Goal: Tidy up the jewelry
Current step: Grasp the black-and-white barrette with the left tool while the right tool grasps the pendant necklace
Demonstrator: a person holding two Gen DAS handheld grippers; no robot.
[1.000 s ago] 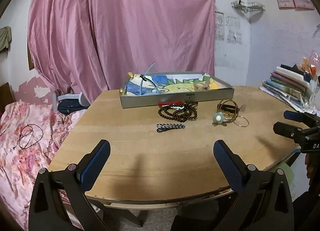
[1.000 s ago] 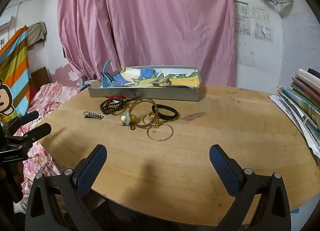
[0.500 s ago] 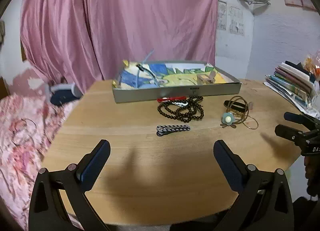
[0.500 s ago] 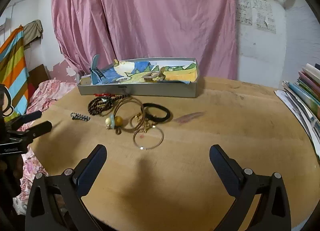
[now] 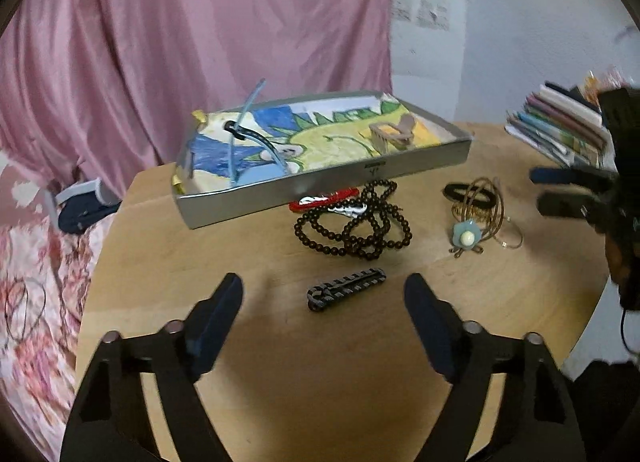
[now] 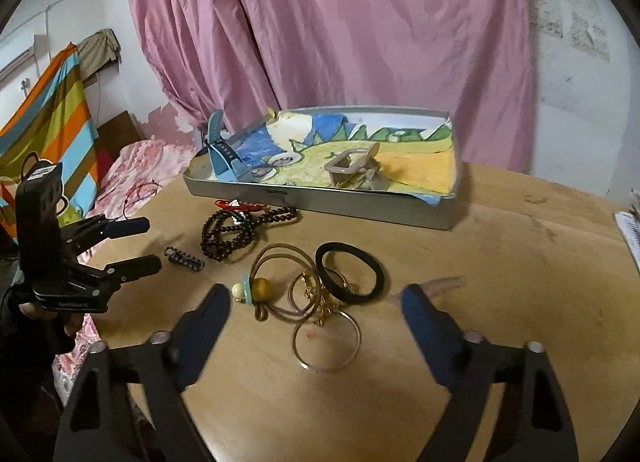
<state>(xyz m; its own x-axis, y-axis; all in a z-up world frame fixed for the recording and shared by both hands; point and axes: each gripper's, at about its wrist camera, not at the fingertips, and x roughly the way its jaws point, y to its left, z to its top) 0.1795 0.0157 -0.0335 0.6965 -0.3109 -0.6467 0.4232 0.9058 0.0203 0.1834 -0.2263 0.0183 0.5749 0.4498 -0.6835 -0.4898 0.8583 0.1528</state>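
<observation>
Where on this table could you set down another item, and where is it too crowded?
Free: bare table right of the black hair tie, below the tray; also the near edge. Crowded: bead necklace, hair clip and gold rings huddle left of centre.

table [image 5: 280, 382] smooth wood | tray [image 5: 320, 190] matt metal | curtain [image 6: 360, 42] cloth

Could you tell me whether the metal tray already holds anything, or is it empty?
Not empty: the metal tray holds a blue watch strap and a beige hair claw on its drawing liner.
</observation>
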